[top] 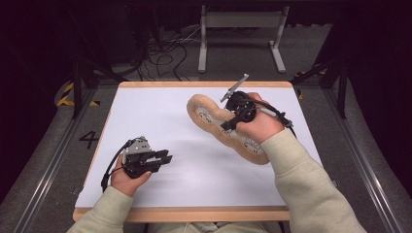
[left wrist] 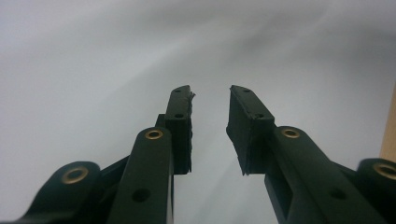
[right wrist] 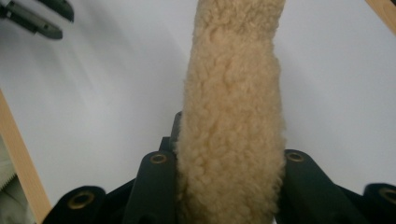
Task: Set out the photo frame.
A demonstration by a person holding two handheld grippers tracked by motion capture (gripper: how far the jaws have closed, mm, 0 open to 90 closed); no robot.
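Observation:
A long, curved strip of beige fleece [top: 209, 114] with small dark drawings on it lies on the right half of the white table top [top: 155, 111]. My right gripper [top: 228, 127] is shut on the strip near its middle. In the right gripper view the fleece [right wrist: 231, 116] fills the gap between the black fingers [right wrist: 156, 182] and runs up and away. My left gripper [top: 165, 158] hovers low over the front left of the table, pointing right. Its jaws [left wrist: 211, 93] stand open with nothing between them.
A wooden border [top: 194, 213] frames the white surface. Behind the table a grey metal stand [top: 240, 22] and loose cables [top: 165, 53] sit on the floor. The left gripper's tips [right wrist: 32, 18] appear at the top left of the right gripper view.

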